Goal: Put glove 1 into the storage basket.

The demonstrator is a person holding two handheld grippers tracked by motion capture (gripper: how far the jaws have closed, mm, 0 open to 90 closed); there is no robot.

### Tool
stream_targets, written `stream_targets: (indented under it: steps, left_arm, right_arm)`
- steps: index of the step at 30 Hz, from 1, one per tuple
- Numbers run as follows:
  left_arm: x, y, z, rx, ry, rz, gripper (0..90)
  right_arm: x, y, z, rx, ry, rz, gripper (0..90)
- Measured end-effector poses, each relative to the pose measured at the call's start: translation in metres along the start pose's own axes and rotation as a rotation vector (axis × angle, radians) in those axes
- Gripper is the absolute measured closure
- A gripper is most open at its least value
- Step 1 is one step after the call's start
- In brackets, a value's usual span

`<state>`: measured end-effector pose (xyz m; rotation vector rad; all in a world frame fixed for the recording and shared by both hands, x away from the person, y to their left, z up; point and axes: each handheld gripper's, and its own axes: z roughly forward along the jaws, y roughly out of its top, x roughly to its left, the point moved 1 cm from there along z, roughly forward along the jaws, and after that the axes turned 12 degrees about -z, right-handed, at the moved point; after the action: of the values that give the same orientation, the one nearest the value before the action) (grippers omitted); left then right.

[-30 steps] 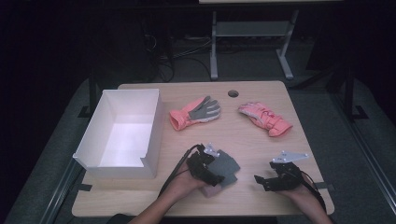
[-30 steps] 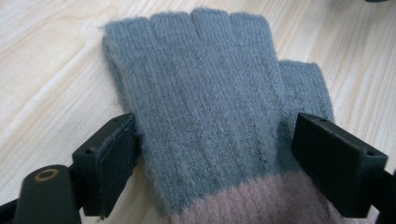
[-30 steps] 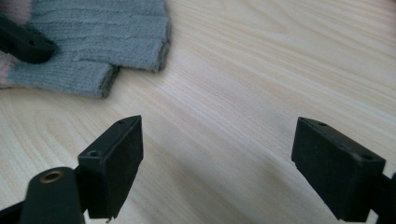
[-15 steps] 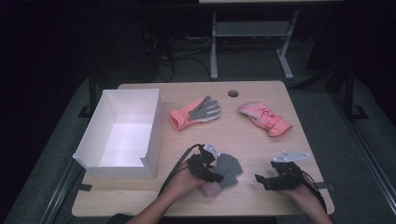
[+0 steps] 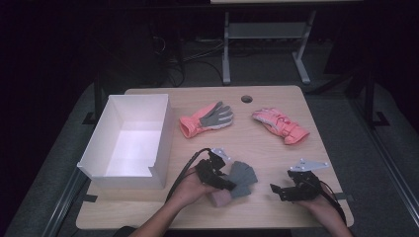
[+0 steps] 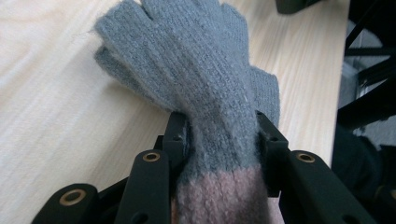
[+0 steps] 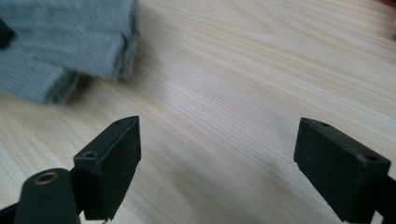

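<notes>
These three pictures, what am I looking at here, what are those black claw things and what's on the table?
A person sits at a wooden table and holds a hand-worked tool in each hand, each with two black jaws. The wide picture comes from a camera above the table. The other two come from small cameras riding on the tools, looking along their jaws.

The left gripper is shut on a grey knitted glove with a pink cuff, pinching it near the wrist. The right gripper is open over bare wood and holds nothing.

Farther back on the table lie two more gloves, a pink and grey glove and a pink padded glove. On the left stands an open white box.
</notes>
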<state>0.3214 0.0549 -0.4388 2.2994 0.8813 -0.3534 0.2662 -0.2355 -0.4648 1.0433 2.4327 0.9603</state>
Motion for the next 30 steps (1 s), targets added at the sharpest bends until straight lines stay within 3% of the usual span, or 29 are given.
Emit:
stream_targets:
  steps: [8,16,22,30]
  left_arm:
    - [-0.003,0.011,-0.029,-0.044,0.008,-0.028,63.7]
    - [-0.005,0.018,-0.053,-0.060,0.034,-0.031,63.6]
    - [-0.002,0.023,-0.077,-0.087,0.042,-0.047,63.5]
    - [0.001,0.029,-0.115,-0.126,0.082,-0.051,63.3]
  right_arm:
    - [-0.002,0.000,0.000,-0.002,-0.002,0.006,14.2]
    - [-0.002,0.000,-0.002,-0.012,-0.012,0.002,13.2]
    - [-0.002,0.000,-0.001,-0.010,-0.018,0.005,9.8]
    - [-0.003,0.000,0.000,-0.009,-0.019,0.000,9.8]
